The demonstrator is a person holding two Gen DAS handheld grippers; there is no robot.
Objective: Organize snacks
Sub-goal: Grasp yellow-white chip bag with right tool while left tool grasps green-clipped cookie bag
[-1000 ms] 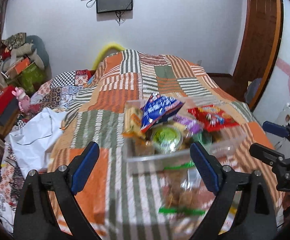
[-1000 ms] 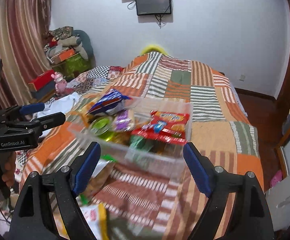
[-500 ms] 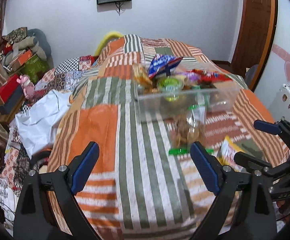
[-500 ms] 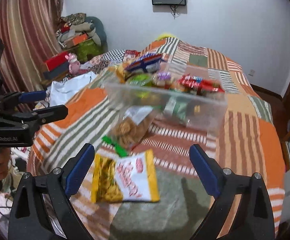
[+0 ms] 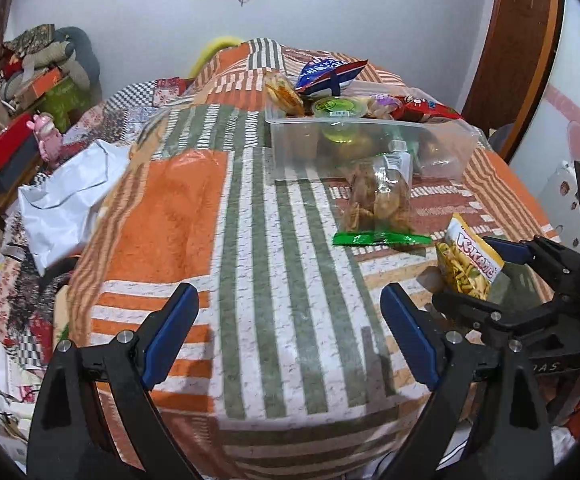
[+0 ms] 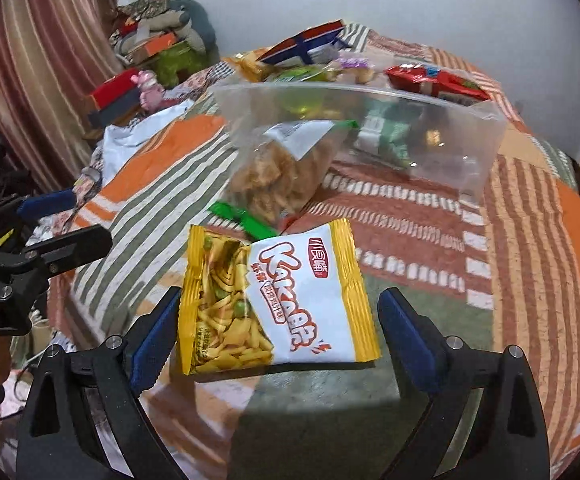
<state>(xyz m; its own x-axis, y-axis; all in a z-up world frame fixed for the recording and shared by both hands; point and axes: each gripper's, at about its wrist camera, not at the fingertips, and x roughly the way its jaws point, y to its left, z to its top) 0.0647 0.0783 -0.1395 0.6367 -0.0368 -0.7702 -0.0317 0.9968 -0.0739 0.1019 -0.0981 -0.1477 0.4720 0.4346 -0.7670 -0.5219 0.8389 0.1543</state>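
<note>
A clear plastic bin [image 5: 446,136] [image 6: 486,128] holding several snack packs sits on the striped bedspread. A clear bag of brown crisps with green ends [image 5: 378,200] [image 6: 285,172] leans against its front. A yellow and white snack packet [image 6: 273,300] [image 5: 468,264] lies flat on the bed. My right gripper [image 6: 277,328] is open, its blue pads either side of the packet's near end. My left gripper [image 5: 290,332] is open and empty over bare bedspread, left of the right gripper [image 5: 502,272].
The patchwork bedspread [image 5: 249,240] covers the bed. White crumpled cloth [image 5: 65,196] lies at its left edge. Boxes, a pink toy [image 5: 45,136] and piled clothes stand left of the bed. A wooden door [image 5: 518,40] is at the far right.
Both grippers have pulled back from the bin toward the near end of the bed. The right gripper has come down around the yellow packet. Both stayed open.
</note>
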